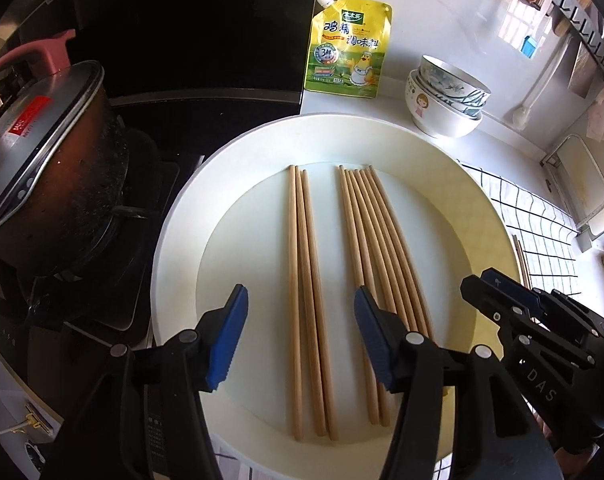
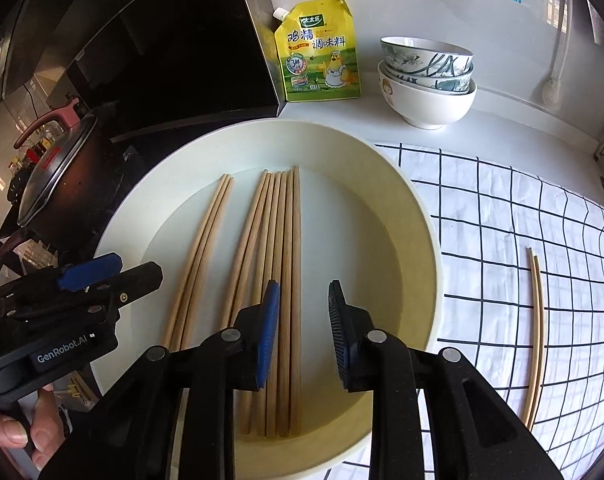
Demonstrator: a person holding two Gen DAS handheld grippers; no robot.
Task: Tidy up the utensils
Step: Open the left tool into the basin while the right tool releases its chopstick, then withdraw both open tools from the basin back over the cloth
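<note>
Surface: white countertop [image 2: 501, 120].
Cloth: a checked cloth [image 2: 521, 208] lay on it.
On cloth: two chopsticks [image 2: 535, 340].
Also on counter: round tray [image 2: 417, 216], seasoning pouch [image 2: 319, 52], stacked bowls [image 2: 425, 84].

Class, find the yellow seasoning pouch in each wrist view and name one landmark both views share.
Left wrist: pouch at top centre, beyond the plate.
Right wrist: pouch at top centre, left of the stacked bowls.
Shared landmark: the stacked bowls, right of the pouch in both.
</note>
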